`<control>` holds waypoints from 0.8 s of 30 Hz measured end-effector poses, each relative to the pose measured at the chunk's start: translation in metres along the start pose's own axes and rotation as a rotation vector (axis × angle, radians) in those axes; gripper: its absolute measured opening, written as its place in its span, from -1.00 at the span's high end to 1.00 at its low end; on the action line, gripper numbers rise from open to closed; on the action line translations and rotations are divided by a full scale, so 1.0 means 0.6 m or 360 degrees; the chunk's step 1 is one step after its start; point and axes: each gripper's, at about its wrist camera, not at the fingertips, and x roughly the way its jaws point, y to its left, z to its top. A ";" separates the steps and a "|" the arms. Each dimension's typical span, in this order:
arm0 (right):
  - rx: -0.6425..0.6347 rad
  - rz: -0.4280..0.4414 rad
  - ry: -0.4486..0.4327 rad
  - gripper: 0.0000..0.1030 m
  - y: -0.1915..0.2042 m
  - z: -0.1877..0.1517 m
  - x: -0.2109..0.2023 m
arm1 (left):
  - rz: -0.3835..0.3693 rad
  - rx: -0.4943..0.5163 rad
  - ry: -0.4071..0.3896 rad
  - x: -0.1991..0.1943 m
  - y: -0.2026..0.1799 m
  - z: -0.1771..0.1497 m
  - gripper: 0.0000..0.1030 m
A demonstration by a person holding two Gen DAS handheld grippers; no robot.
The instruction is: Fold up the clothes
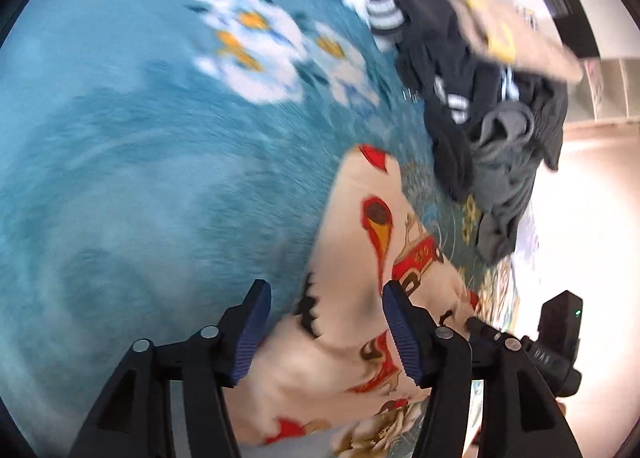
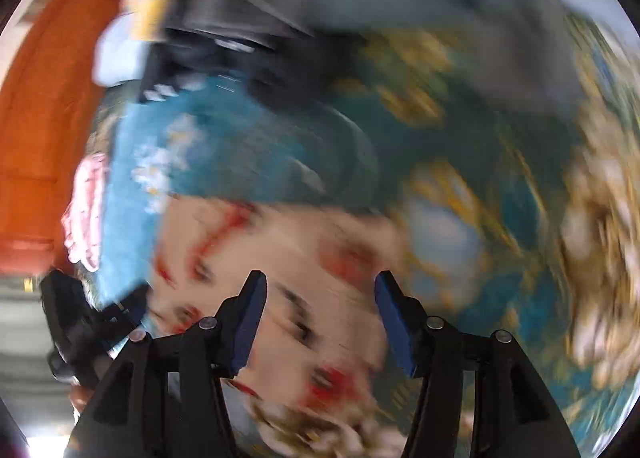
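A cream garment with red and black prints (image 1: 352, 258) lies on a blue flowered blanket (image 1: 140, 158). My left gripper (image 1: 326, 322) hangs open just above its near end, jaws wide apart, nothing between them. In the right wrist view the same cream garment (image 2: 304, 258) lies below my right gripper (image 2: 320, 310), which is also open and empty; this view is heavily blurred. The right gripper's body (image 1: 556, 338) shows at the right of the left wrist view.
A heap of dark grey and black clothes with white stripes (image 1: 472, 90) lies beyond the cream garment, with a beige and yellow piece (image 1: 492, 30) on top. An orange surface (image 2: 36, 138) stands left of the bed. The bed edge and pale floor (image 1: 592, 198) lie right.
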 end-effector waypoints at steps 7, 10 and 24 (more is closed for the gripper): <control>0.0147 0.0122 0.0024 -0.17 -0.035 -0.019 0.027 | 0.0076 0.0086 0.0038 0.010 -0.009 -0.006 -0.24; 0.0198 0.0131 0.0008 -0.18 -0.035 -0.014 0.033 | 0.0085 0.0092 0.0043 0.006 -0.008 -0.007 -0.22; 0.0059 0.0109 0.0020 0.55 0.062 0.025 0.010 | 0.0107 0.0150 -0.0069 -0.023 -0.028 -0.019 0.62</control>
